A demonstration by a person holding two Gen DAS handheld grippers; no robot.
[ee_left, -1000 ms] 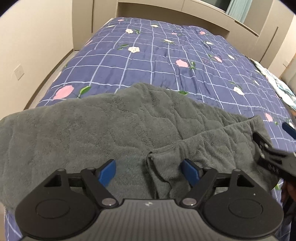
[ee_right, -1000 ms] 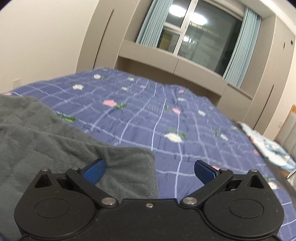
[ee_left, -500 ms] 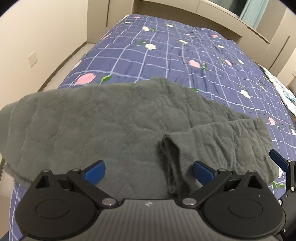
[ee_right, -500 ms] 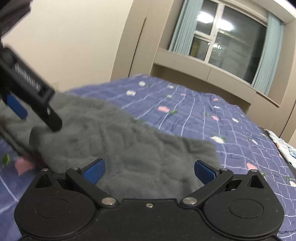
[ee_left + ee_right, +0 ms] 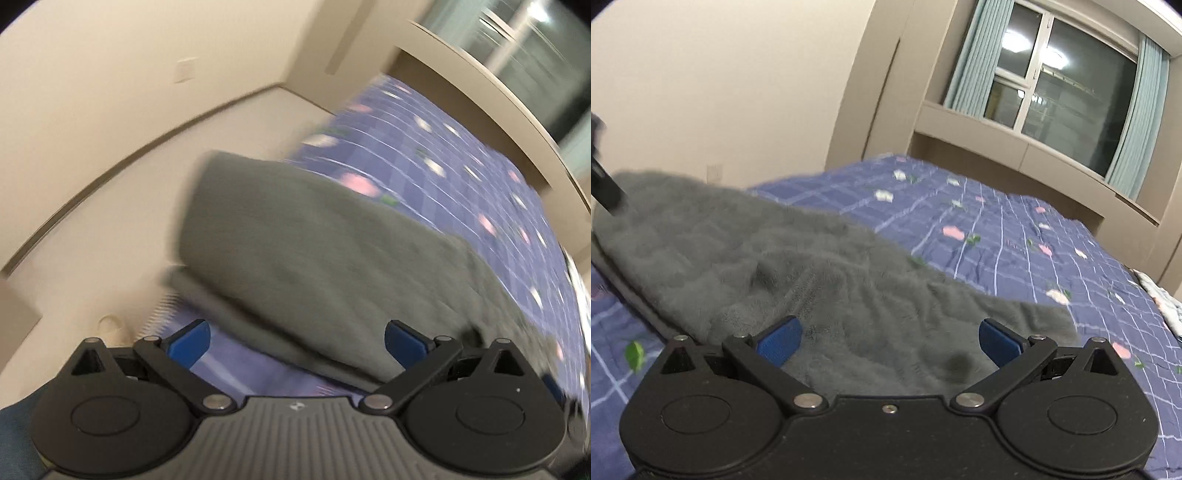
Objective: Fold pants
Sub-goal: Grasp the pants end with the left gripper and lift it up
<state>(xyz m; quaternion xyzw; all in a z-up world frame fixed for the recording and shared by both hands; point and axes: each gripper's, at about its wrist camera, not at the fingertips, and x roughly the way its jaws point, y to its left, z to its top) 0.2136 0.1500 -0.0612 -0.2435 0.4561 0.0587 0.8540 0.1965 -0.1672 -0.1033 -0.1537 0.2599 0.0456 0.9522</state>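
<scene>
The grey fleece pants (image 5: 798, 266) lie spread across the near part of the bed, one leg end reaching right. In the blurred, tilted left wrist view the pants (image 5: 314, 240) hang over the bed's left edge. My left gripper (image 5: 297, 341) is open above the pants' near edge, nothing between its blue pads. My right gripper (image 5: 890, 341) is open too, low over the fleece, pads apart and holding nothing. A black part of the left gripper (image 5: 604, 188) shows at the far left of the right wrist view.
A blue checked quilt with flowers (image 5: 1015, 236) covers the bed. A beige wall (image 5: 110, 92) and floor lie left of the bed. A window with curtains (image 5: 1056, 96) and a ledge stand behind it. A patterned cloth (image 5: 1160, 299) lies at the bed's right edge.
My left gripper has swung left toward the bed's edge and rolled, so its view is tilted and blurred. My right gripper has shifted left over the pants.
</scene>
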